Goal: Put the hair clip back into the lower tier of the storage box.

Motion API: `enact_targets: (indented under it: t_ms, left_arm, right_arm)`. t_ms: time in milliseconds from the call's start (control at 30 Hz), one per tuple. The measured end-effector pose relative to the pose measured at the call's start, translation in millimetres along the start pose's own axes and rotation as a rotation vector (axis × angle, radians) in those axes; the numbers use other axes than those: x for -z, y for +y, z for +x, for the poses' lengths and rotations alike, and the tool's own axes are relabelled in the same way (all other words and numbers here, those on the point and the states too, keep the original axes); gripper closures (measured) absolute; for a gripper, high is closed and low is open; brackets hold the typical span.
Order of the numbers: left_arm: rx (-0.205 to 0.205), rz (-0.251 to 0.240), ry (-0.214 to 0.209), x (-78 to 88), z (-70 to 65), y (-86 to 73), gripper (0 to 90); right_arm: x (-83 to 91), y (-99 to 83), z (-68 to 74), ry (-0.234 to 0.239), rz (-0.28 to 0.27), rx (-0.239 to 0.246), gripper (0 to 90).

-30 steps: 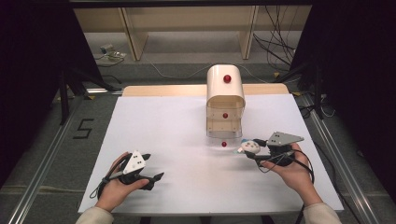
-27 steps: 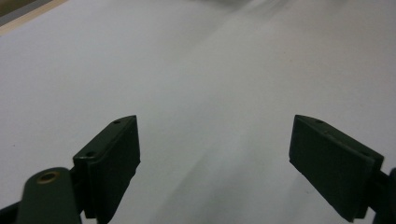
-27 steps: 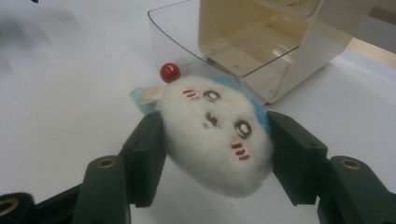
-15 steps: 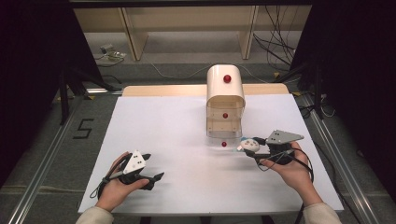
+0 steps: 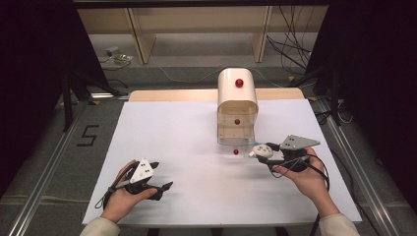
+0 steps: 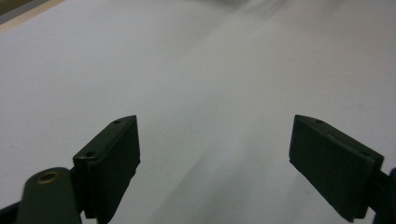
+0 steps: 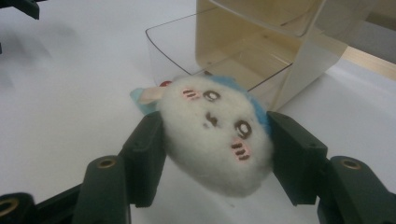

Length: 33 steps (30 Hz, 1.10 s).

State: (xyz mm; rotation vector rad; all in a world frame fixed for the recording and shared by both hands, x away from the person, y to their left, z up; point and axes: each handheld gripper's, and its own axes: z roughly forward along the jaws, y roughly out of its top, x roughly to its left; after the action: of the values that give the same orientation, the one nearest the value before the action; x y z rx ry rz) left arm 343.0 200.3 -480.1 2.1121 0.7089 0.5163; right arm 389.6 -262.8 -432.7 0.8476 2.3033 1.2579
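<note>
High view: white table (image 5: 187, 147), grey floor (image 5: 54, 162); right gripper (image 5: 268, 155) jaws clamp plush toy (image 5: 261, 150), left gripper (image 5: 164, 188) jaws wide.

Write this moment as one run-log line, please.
right tool: shut on fluffy white-and-blue plush toy | pulled-out clear plastic bottom drawer of cream cabinet: just ahead | left tool: open, nothing between

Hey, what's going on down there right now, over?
Right gripper shut on plush toy, beside the pulled-out clear bottom drawer of the small cabinet. Left gripper open, resting on table. Path to drawer looks clear.
</note>
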Motion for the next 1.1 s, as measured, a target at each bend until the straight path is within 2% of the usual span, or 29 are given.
enact_targets:
  t_ms: [1100]
  left_arm:
    - [0.002, 0.001, -0.003, -0.5, 0.2, 0.0, 16.4]
  right_arm:
    - [-5.9, 14.8, 1.8, -0.004, -0.017, -0.009, 41.3]
